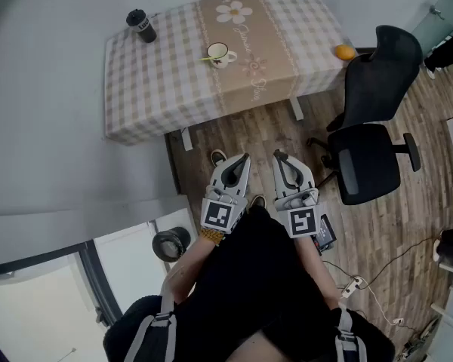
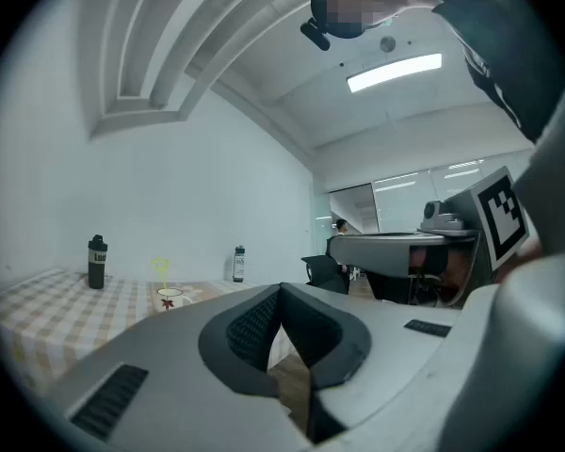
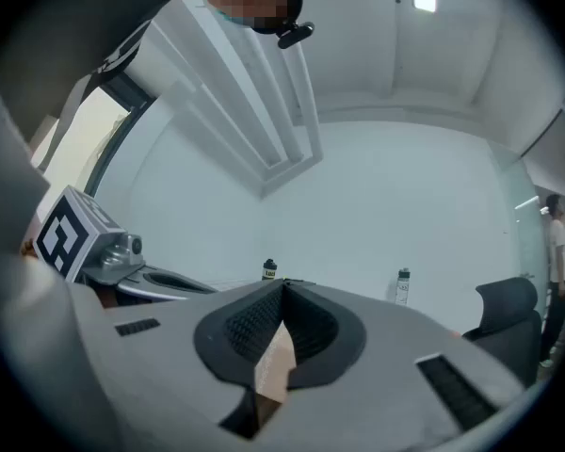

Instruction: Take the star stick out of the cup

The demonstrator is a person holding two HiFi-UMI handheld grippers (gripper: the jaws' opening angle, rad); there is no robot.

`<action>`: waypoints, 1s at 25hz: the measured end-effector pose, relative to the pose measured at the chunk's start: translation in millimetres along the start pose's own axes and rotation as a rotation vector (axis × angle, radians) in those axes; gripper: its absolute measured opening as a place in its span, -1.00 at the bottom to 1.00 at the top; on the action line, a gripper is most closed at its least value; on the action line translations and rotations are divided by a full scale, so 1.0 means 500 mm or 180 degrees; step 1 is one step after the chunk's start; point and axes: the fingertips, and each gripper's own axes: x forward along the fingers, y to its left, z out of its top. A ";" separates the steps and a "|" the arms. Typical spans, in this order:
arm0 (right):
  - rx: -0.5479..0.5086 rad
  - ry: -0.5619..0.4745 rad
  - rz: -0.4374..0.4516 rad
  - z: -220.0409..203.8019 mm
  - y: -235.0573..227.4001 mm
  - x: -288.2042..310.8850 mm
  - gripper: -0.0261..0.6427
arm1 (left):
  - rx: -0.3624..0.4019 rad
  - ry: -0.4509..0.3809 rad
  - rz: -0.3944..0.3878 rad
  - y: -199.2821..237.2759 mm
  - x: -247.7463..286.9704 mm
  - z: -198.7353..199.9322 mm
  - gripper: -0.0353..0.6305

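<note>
- The left gripper (image 1: 240, 161) and the right gripper (image 1: 280, 158) both have their jaws pressed together on nothing, held near the body and well apart from the worktop (image 1: 158, 89)
- The star stick (image 1: 211, 57) stands in the cup (image 1: 221, 53) mid-worktop — step in close first
- Part one gripper's jaws before reaching, pinch the stick above the rim, and lift straight up so the cup doesn't tip

A black bottle (image 1: 141, 26) stands on the checked table (image 1: 151, 89), office chair (image 1: 371, 153) beside.
</note>
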 end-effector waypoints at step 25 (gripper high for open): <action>0.0144 0.0096 0.0380 -0.053 0.011 0.201 -0.91 | -0.0061 0.0047 0.0476 0.190 0.053 -0.015 -0.88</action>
